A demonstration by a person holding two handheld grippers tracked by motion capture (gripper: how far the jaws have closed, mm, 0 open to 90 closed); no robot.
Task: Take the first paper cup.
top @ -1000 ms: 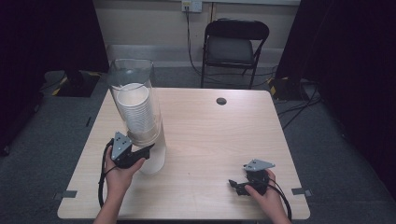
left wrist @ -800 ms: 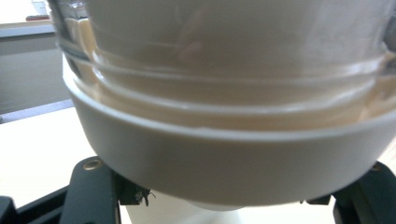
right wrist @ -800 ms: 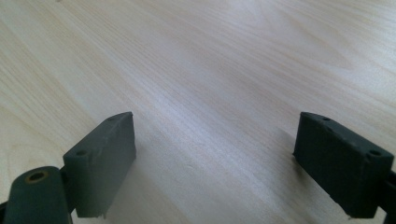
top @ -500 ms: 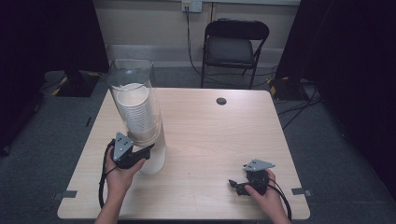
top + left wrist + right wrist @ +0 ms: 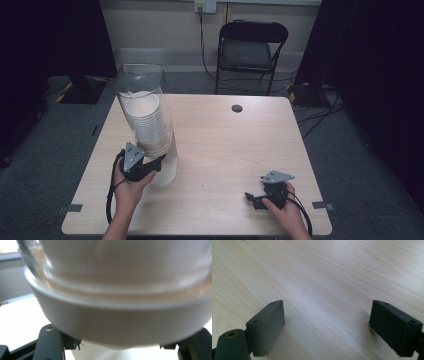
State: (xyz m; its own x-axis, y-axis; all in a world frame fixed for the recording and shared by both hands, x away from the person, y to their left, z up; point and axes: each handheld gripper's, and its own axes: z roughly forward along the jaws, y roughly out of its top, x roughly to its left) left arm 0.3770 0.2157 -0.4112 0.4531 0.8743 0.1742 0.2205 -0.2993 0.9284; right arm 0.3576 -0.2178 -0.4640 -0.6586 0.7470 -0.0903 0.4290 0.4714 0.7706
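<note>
A tall clear tube [image 5: 142, 105] stands on the left of the wooden table [image 5: 235, 150] and holds a stack of white paper cups [image 5: 147, 122]. The lowest cup [image 5: 167, 170] sticks out beneath the tube. My left gripper [image 5: 156, 164] is level with that cup. In the left gripper view the cup's rim [image 5: 120, 322] looms close and blurred, with one black jaw on each side of the cup body below it, spread wide, so the gripper is open. My right gripper [image 5: 254, 198] rests low near the table's front right, open over bare wood [image 5: 327, 315].
A small dark round grommet [image 5: 237, 108] sits in the table's far middle. A black folding chair [image 5: 252, 47] stands behind the table, with cables on the floor around it. Grey carpet surrounds the table.
</note>
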